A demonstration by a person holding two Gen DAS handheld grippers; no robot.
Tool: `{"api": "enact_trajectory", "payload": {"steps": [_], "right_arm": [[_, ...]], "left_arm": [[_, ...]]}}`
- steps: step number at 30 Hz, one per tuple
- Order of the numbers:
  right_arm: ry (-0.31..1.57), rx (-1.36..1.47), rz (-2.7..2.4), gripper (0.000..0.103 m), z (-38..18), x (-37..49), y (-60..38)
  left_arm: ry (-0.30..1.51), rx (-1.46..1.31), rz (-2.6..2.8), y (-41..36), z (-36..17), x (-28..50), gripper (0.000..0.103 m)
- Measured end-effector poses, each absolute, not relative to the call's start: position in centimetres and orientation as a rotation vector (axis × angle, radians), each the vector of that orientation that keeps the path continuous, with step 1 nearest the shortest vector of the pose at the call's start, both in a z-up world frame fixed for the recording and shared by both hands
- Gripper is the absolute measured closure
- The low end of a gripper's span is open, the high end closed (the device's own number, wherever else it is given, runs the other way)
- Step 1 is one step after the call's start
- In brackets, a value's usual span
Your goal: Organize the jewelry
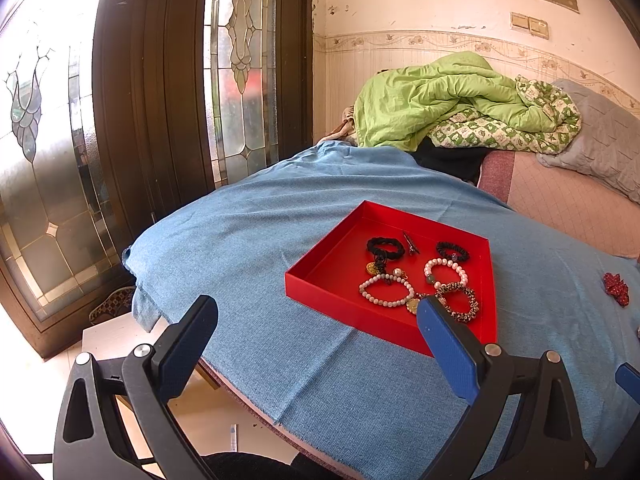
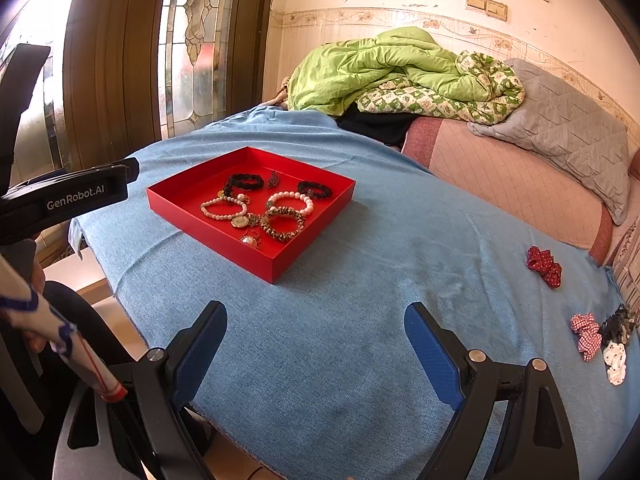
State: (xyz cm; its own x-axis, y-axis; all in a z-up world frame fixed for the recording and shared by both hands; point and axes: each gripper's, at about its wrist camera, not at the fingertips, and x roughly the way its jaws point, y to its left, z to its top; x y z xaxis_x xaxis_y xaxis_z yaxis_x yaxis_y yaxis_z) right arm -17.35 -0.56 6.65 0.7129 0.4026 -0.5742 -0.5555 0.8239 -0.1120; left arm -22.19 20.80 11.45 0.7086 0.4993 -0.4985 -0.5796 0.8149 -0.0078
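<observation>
Right wrist view: red scrunchie [image 2: 543, 265] lies loose on the blue cloth [image 2: 340, 320], well right of the red tray [image 2: 208, 224]; probably light, soft and compressible, so pinch across its bunched middle. Right gripper [image 2: 316, 344] hovers low, spread and empty; left gripper [image 1: 316, 332] likewise spread, near the tray.

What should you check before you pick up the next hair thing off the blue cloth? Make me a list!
1. Right gripper open and holding nothing: ok.
2. Left gripper open and holding nothing: ok.
3. Red scrunchie lying by itself on the blue cloth, easy to reach: ok.
4. Checked scrunchie apart from the dark clip: not ok, they touch.
5. Bare space left in the red tray: ok, along its left side.
6. Clip open or shut: cannot tell.
</observation>
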Motion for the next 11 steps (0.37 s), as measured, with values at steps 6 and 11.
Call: {"api": "enact_trajectory", "payload": {"steps": [6,11], "right_arm": [[0.565,-0.287,0.538,0.01,6.64,-17.32,-0.63],[0.578,-0.274,0.532,0.01,6.57,-17.02,-1.13]], "left_arm": [[0.522,-0.15,0.634,20.96,11.31,-22.3,0.004],[0.557,-0.088,0.596,20.32,11.18,-21.82,0.004]]}}
